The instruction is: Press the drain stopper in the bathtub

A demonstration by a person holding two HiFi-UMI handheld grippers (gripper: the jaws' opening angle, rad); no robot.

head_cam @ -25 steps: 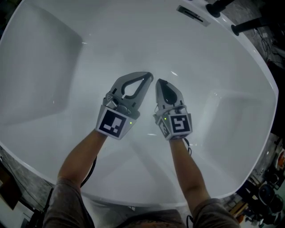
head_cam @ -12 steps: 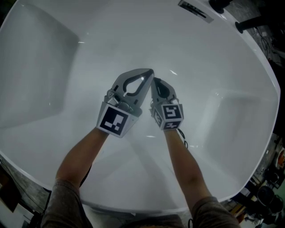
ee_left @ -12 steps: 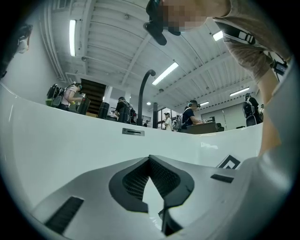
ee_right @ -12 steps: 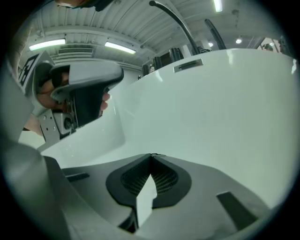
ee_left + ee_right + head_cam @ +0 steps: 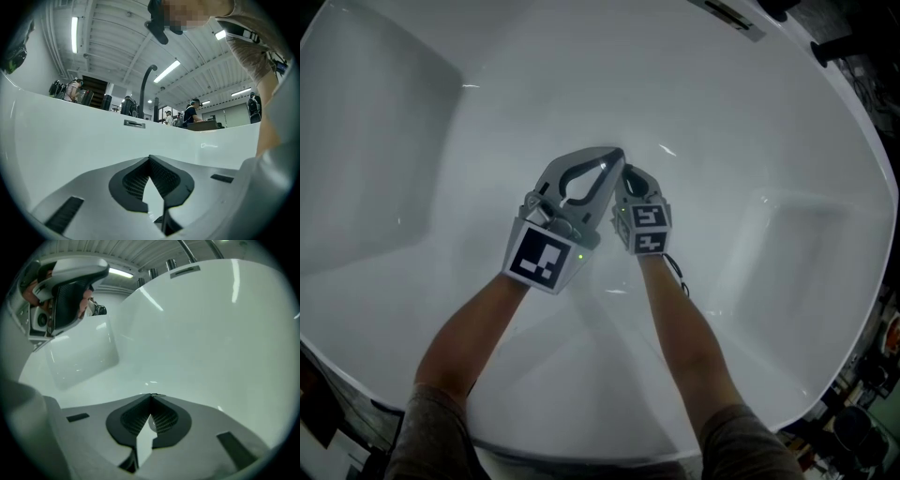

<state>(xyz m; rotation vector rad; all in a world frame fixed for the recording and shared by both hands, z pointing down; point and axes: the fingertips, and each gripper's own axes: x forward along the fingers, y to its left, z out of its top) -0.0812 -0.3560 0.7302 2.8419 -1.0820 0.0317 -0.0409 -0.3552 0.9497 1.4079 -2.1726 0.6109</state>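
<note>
Where the two grippers meet: low in the white bathtub (image 5: 403, 197), tip beside tip above its floor.
Left gripper (image 5: 614, 156): clenched, tips touching, nothing between the pads.
Right gripper (image 5: 627, 174): clenched as well, tips together, nothing gripped.
Drain stopper: not plainly seen in the head view, where the grippers cover that patch of floor; a small pale round edge (image 5: 151, 423) shows through the gap behind the right pads, and whether it is the stopper cannot be told.
Far rim: overflow slot (image 5: 134, 123), dark spout (image 5: 145, 91), people (image 5: 191, 111) beyond.
</note>
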